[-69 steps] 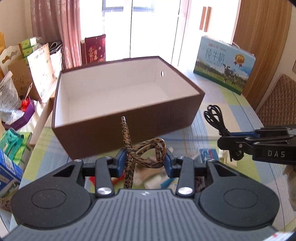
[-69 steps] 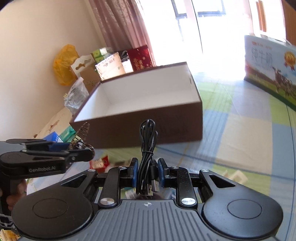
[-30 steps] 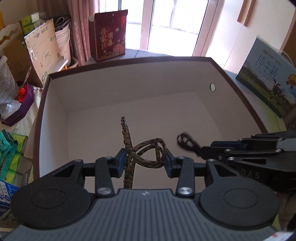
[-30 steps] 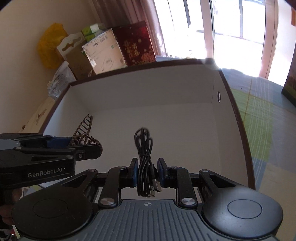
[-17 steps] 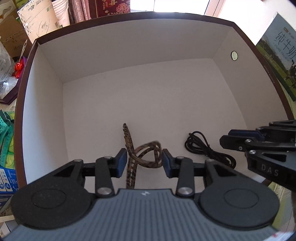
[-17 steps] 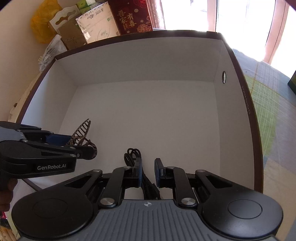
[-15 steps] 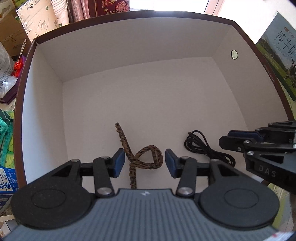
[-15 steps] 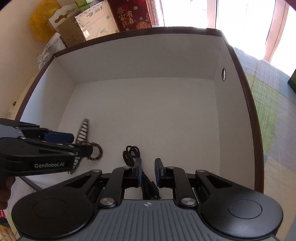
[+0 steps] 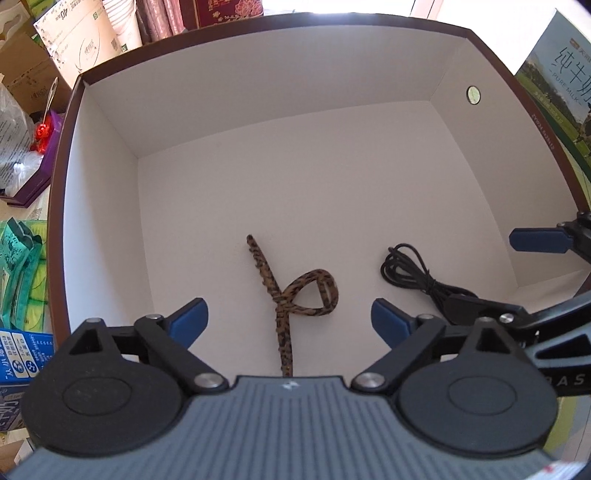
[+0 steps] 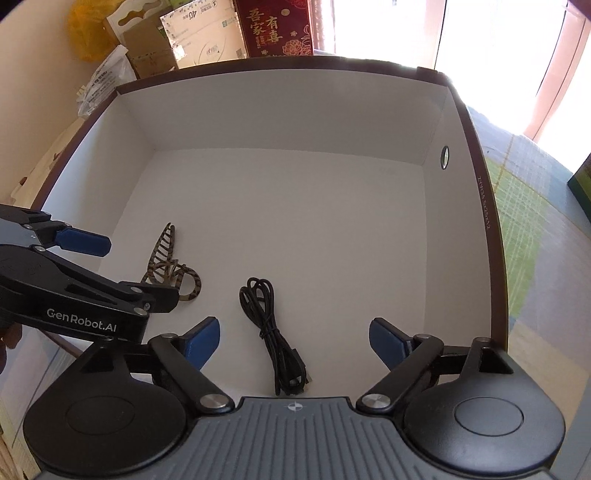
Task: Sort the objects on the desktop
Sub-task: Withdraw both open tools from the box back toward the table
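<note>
Both claws hang over the brown box (image 9: 64, 155). The left gripper (image 9: 290, 317) has just sprung wide; the leopard-print hair clip (image 9: 291, 291) lies loose beneath. The right gripper (image 10: 293, 341) has likewise just released; the coiled black cable (image 10: 273, 332) rests between its spread blue fingers (image 10: 201, 341).

The left gripper (image 10: 85, 280) bore "GenRobot.AI" — the milk carton (image 9: 561, 88) read "PURE MILK" — the red box (image 10: 275, 27) showed 吾家有喜.

Both tools point steeply down, side by side; the left tool (image 9: 288, 321) and right tool (image 10: 293, 341) have just spread wide, gripping nothing.
</note>
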`<state>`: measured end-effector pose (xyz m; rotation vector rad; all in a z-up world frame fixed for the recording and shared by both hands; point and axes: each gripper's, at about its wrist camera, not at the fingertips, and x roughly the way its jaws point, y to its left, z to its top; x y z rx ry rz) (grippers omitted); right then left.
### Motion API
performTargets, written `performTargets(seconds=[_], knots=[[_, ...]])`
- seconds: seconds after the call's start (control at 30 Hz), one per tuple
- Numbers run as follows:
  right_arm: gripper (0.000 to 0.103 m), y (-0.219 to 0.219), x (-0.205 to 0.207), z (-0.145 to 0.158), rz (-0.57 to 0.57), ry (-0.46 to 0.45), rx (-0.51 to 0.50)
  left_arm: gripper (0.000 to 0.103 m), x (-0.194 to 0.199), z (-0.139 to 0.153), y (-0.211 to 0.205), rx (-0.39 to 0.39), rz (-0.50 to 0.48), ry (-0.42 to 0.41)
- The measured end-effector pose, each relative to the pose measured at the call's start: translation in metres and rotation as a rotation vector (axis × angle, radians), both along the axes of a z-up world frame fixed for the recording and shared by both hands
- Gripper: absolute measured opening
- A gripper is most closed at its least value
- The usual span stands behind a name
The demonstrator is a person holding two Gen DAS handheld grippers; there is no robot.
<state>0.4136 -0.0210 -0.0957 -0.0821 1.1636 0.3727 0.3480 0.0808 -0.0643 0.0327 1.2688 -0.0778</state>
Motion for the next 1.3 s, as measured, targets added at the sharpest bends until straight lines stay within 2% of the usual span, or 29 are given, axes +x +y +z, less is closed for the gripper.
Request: performTargets(seconds=[0.33, 0.53, 1.03, 1.3], knots=[[0.095, 0.003, -0.002, 0.013, 0.014, -0.005, 0.026, 0.095, -0.008, 0.014, -0.001, 0.003, 0.001, -0.028], [0.101, -0.003, -0.017, 0.029, 0.009, -0.051, 0.024, 0.095, -0.017, 0.031, -0.007, -0.002, -0.005, -0.066], [0.101, -0.021, -0.077, 0.088, -0.07, -0.264, 0.113, 0.095, -0.073, 0.104, -0.019, 0.03, -0.009, -0.284], [0.101, -0.041, -0.12, 0.108, -0.128, -0.374, 0.161, 0.095, -0.125, 0.125, -0.017, 0.039, 0.006, -0.379]])
